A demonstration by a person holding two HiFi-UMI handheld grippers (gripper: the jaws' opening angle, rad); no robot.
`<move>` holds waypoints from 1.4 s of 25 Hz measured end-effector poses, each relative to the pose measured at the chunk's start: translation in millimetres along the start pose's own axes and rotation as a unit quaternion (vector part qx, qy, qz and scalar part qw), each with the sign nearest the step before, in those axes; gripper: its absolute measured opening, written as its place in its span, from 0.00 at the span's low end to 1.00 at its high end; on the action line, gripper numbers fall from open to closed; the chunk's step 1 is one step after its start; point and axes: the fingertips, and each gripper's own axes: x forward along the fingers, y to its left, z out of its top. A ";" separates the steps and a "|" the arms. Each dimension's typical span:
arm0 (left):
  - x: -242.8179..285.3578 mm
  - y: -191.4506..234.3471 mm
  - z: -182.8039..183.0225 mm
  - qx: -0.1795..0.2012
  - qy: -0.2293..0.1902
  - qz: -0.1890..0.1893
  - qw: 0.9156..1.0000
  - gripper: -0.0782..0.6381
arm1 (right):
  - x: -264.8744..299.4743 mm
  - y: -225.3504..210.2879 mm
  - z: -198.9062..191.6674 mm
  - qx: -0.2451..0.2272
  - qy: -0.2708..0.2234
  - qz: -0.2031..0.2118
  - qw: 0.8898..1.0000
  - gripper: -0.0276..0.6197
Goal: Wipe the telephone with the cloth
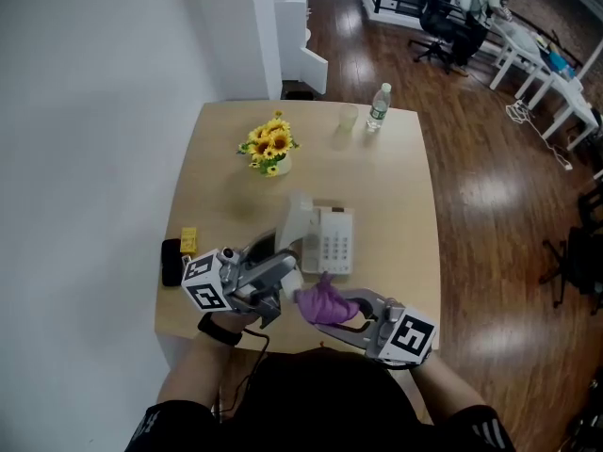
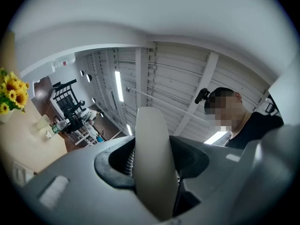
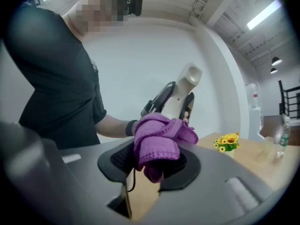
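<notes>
The white telephone base (image 1: pixel 330 239) with its keypad lies on the wooden table (image 1: pixel 396 186) near the front. Its cream handset (image 1: pixel 293 222) is lifted off the base and stands tilted, with my left gripper (image 1: pixel 273 273) shut on it. In the left gripper view the handset (image 2: pixel 154 165) fills the space between the jaws. My right gripper (image 1: pixel 341 311) is shut on a bunched purple cloth (image 1: pixel 323 303), just right of the handset's lower end. In the right gripper view the cloth (image 3: pixel 159 139) touches the handset (image 3: pixel 182 90) held upright ahead.
A pot of sunflowers (image 1: pixel 269 147) stands behind the telephone. A water bottle (image 1: pixel 378 106) and a clear cup (image 1: pixel 348 118) sit at the far edge. A yellow block (image 1: pixel 188 239) and a black object (image 1: pixel 171 261) lie at the left edge.
</notes>
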 end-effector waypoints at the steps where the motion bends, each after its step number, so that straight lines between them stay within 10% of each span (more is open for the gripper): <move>1: -1.8 3.6 -2.7 0.003 0.006 0.009 1.000 0.40 | 1.8 6.1 -4.8 -0.001 0.009 0.017 1.000 0.25; 7: -22.3 40.5 -27.2 0.062 0.090 0.136 0.985 0.40 | 11.0 3.7 -44.8 0.045 0.035 0.045 0.997 0.25; 11: -59.4 59.7 -40.1 0.083 0.127 0.212 0.965 0.40 | 5.9 -88.4 -97.0 0.103 0.072 -0.095 0.987 0.26; 17: -110.6 74.3 -59.0 0.068 0.141 0.292 0.944 0.40 | 10.8 -223.3 -178.2 0.079 0.238 -0.244 0.937 0.26; 27: -164.5 92.5 -84.3 0.047 0.147 0.382 0.911 0.40 | 75.7 -298.2 -251.1 -0.061 0.473 -0.205 0.855 0.26; 35: -168.7 100.5 -92.7 0.046 0.152 0.401 0.902 0.40 | 84.4 -306.2 -264.2 -0.100 0.499 -0.213 0.834 0.26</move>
